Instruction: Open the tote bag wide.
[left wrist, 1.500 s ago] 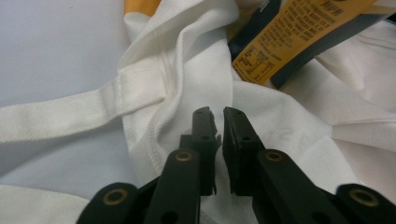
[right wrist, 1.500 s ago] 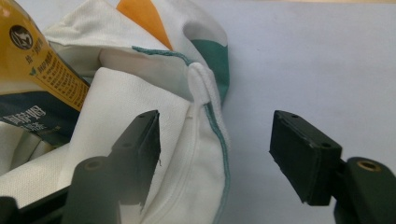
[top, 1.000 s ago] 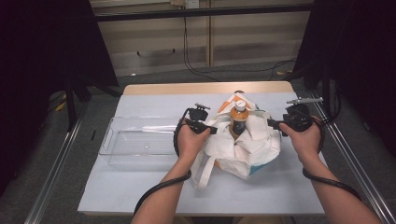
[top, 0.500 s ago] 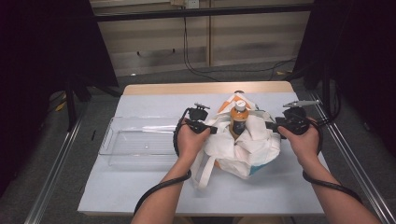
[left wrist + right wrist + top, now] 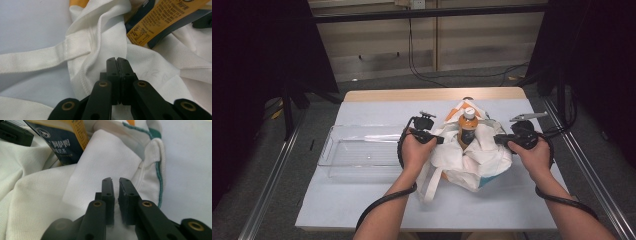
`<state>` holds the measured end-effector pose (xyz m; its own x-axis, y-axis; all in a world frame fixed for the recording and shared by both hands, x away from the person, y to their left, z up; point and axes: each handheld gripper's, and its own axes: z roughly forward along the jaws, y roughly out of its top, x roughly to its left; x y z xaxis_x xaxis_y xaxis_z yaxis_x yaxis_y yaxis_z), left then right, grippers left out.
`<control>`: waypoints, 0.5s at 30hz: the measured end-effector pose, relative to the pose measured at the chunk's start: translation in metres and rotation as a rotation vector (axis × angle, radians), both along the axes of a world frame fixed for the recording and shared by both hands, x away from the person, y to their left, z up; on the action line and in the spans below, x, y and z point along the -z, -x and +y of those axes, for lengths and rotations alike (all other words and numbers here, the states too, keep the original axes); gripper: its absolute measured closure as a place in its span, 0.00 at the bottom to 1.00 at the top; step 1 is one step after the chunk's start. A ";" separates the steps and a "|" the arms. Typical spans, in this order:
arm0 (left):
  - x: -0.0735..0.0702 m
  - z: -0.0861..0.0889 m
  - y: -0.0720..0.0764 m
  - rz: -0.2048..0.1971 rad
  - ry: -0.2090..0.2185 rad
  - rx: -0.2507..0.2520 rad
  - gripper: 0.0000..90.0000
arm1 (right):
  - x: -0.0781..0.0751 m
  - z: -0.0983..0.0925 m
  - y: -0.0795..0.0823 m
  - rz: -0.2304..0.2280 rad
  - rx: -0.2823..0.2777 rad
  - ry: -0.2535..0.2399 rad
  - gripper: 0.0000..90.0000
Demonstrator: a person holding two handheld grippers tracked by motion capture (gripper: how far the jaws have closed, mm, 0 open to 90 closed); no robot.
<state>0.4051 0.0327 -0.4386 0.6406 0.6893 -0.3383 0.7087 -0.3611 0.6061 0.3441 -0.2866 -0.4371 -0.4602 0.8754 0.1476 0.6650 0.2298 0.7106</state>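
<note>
A white tote bag sits slumped on the table's middle. A bottle with a white cap and an orange and dark label stands inside it. My left gripper is at the bag's left rim. In the left gripper view its jaws are pressed together on the bag's cloth, beside the bottle label. My right gripper is at the right rim. Its jaws have just been closing and pinch a fold of the white cloth near the teal-stitched hem.
A clear plastic tray lies left of the bag, close to my left hand. One bag strap trails toward the front edge. Metal rails run along both sides of the white-covered table.
The right gripper's jaws have come together on the bag's right rim, with the hand shifting only slightly. The left gripper, bag and bottle have stayed put.
</note>
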 end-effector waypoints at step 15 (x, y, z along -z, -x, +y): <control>0.007 0.004 -0.002 0.020 -0.010 -0.017 1.00 | 0.027 0.000 0.002 -0.004 0.018 0.011 1.00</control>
